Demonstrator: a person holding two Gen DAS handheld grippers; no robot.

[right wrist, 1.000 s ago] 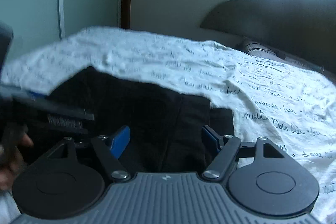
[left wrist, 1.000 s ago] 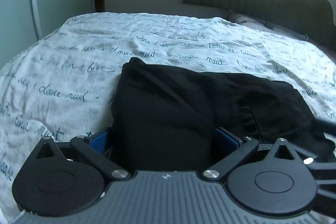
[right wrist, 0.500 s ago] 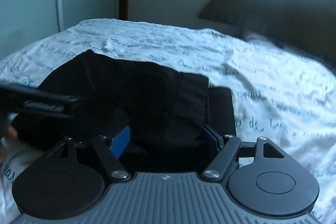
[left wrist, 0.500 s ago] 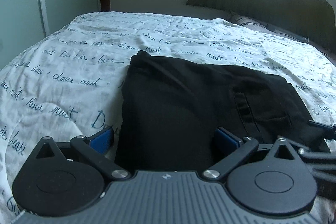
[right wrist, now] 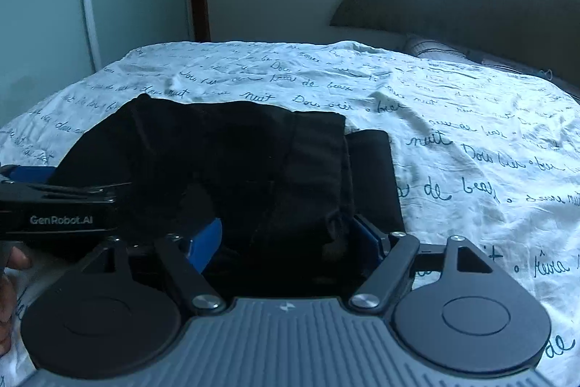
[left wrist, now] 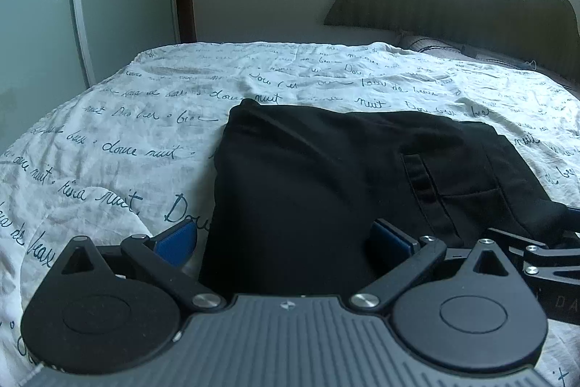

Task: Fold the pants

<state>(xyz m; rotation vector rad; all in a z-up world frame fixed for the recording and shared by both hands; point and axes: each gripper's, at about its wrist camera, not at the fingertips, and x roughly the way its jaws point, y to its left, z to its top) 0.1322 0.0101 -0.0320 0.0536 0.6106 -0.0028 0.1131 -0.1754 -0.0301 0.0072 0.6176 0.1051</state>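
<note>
The black pants (left wrist: 326,176) are seen folded into a compact bundle on the bed (left wrist: 145,140), whose white cover is printed with dark cursive script. In the left wrist view the bundle fills the centre and right of the frame, with a back pocket visible at centre right. The left claw (left wrist: 286,242) is held wide, its 2 blue pads set apart at the lower centre; the near edge of the pants lies between them, but no pad is seen pressing the cloth. In the right wrist view the pants (right wrist: 235,169) sit at centre left, a lower layer showing along their right side. The right claw (right wrist: 290,242) has just been opening; its pads stand apart with the near edge of the cloth between them, ungripped. A dark headboard (left wrist: 471,6) is seen at the upper right and a pale wardrobe door (left wrist: 36,24) at the upper left.
</note>
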